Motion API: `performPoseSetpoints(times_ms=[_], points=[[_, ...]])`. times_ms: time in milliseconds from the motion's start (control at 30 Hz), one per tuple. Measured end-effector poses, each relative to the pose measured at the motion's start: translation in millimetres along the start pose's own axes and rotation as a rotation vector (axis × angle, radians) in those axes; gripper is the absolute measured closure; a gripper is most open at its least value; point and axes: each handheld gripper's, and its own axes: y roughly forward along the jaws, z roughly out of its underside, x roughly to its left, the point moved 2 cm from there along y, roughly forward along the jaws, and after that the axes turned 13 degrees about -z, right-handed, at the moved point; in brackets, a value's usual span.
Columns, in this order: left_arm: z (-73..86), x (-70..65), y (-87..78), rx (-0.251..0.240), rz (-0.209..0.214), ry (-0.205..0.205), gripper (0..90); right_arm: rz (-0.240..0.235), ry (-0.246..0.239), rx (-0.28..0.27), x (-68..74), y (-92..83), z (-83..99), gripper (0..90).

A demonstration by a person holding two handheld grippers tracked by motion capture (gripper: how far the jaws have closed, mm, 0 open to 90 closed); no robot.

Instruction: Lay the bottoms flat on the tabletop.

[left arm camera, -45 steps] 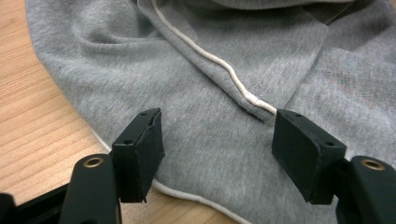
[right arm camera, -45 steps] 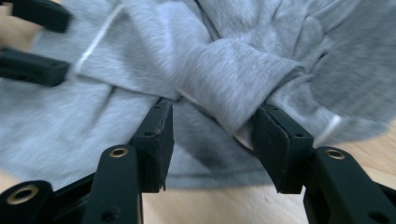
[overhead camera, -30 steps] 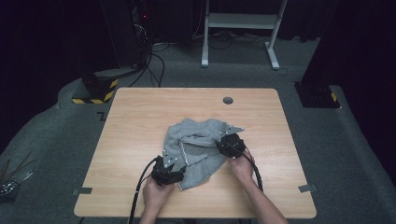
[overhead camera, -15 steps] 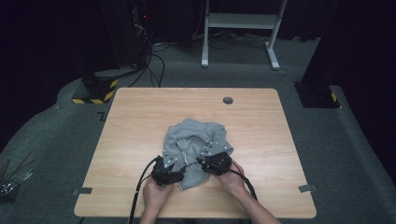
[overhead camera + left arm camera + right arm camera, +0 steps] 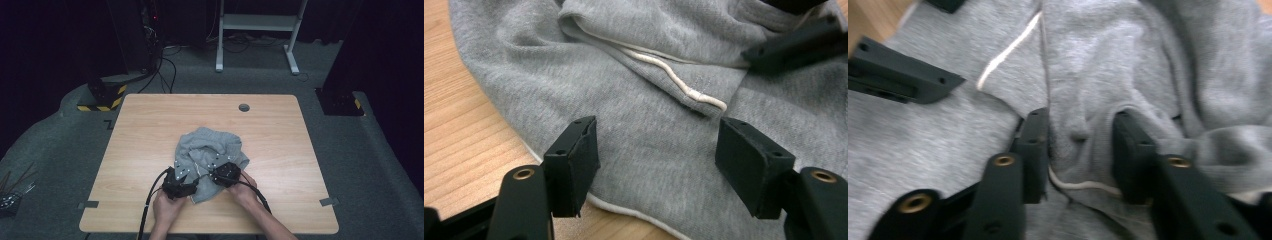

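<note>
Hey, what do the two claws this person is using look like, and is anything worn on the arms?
Both the left claw and the right claw are black, blocky tools with small pale dots on top. Each has two flat black jaws on arms with brass-coloured rivets, plain in the left gripper view. A black cable trails from each. The forearms are bare, with no sleeves or gloves in view.
</note>
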Motion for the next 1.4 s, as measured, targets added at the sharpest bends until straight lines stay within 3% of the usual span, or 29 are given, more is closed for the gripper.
performPoseSetpoints(times_ms=[67,167,200,300,367,433,500,633,700,900,1000,1067,1133,1233,1400], points=[[0.0,0.0,0.0,0.0,0.0,0.0,33.4,-0.003,-0.009,0.015,-2.8,-3.3,-0.4,78.5],[0.0,0.0,0.1,0.0,0.0,0.0,33.4,0.076,-0.025,-0.004,-10.1,-15.8,1.6,81.2],[0.0,0.0,0.1,-0.001,0.0,0.0,33.4,0.096,-0.005,-0.03,-15.9,-22.5,2.6,81.3],[-0.1,0.0,0.1,-0.001,0.0,0.0,33.4,0.143,0.099,-0.119,-42.3,-46.3,8.0,81.4],[-0.1,0.0,0.1,0.0,0.0,0.0,33.4,0.154,0.203,-0.166,-63.6,-57.9,17.5,81.4],[-0.1,0.0,0.1,0.0,0.0,0.0,33.4,0.178,0.284,-0.161,-80.4,-60.2,30.3,80.4],[-0.1,0.1,0.1,0.0,0.0,0.0,33.5,0.165,0.326,-0.11,-88.8,-54.4,42.9,73.0],[-0.1,0.0,0.2,0.001,-0.001,-0.001,33.4,0.115,0.334,-0.098,-81.7,-52.6,57.8,58.0],[-0.1,0.0,0.2,0.0,-0.001,-0.002,33.4,0.101,0.312,-0.1,-74.5,-56.8,62.0,54.4],[-0.1,-0.1,0.2,0.002,0.0,-0.003,33.4,0.092,0.28,-0.115,-48.4,-77.1,73.4,53.5],[-0.2,-0.1,0.2,0.001,-0.001,-0.003,33.5,0.107,0.271,-0.157,-39.7,-88.9,80.3,55.8],[-0.2,-0.1,0.2,0.002,0.0,-0.003,33.5,0.108,0.294,-0.19,-36.7,-96.8,83.6,57.1],[-0.2,-0.1,0.2,0.002,0.0,-0.003,33.4,0.097,0.291,-0.219,-34.0,-103.8,82.7,57.8],[-0.2,-0.1,0.2,0.002,0.0,-0.004,33.5,0.069,0.25,-0.232,-26.4,-104.8,73.7,57.8],[-0.1,-0.1,0.2,0.001,-0.001,-0.003,33.5,-0.01,0.187,-0.199,-12.4,-80.6,52.4,55.5]])
